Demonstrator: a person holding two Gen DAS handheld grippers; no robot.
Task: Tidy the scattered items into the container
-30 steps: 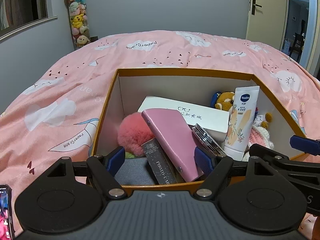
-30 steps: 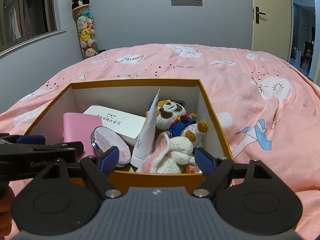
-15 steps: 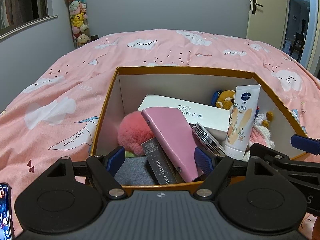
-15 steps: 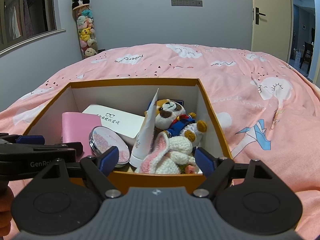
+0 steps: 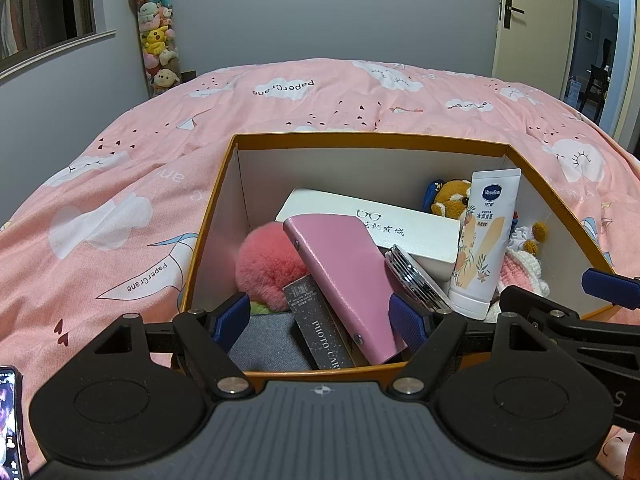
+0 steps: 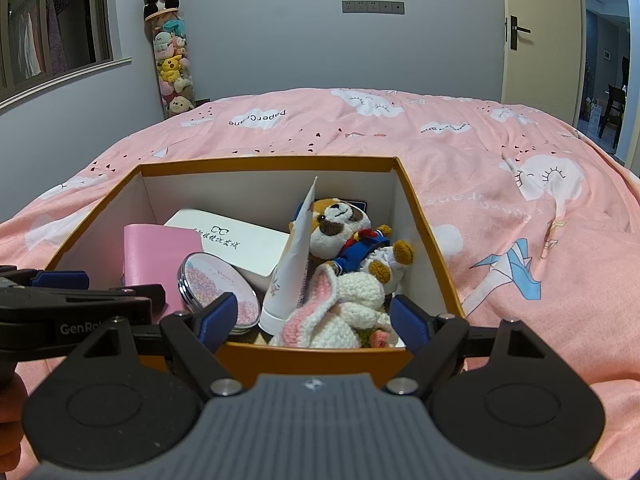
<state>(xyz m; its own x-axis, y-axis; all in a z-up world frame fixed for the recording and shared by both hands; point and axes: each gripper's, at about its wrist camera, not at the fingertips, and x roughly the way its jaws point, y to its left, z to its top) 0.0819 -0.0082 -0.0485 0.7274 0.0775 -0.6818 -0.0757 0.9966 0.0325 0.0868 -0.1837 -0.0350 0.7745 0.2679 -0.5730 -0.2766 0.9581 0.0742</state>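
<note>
An orange-rimmed box [image 5: 360, 139] [image 6: 264, 161] sits on the pink bed. Inside lie a pink wallet [image 5: 344, 276] [image 6: 156, 252], a white glasses case [image 5: 372, 220] [image 6: 236, 240], a pink pom-pom [image 5: 268, 264], a dark photo-card box [image 5: 320, 332], a round mirror compact [image 5: 416, 280] [image 6: 216, 284], a lotion tube [image 5: 486, 240] [image 6: 292, 264], a plush toy [image 6: 344, 232] and a knitted bunny [image 6: 348, 304]. My left gripper [image 5: 320, 316] hovers open over the box's near edge, empty. My right gripper [image 6: 314, 316] stands open beside it, also empty.
The pink cloud-print duvet [image 6: 500, 208] spreads all around the box. A phone [image 5: 8, 416] lies at the lower left edge. A column of plush toys [image 6: 172, 64] stands against the far wall, and a door [image 6: 540, 32] is at the right.
</note>
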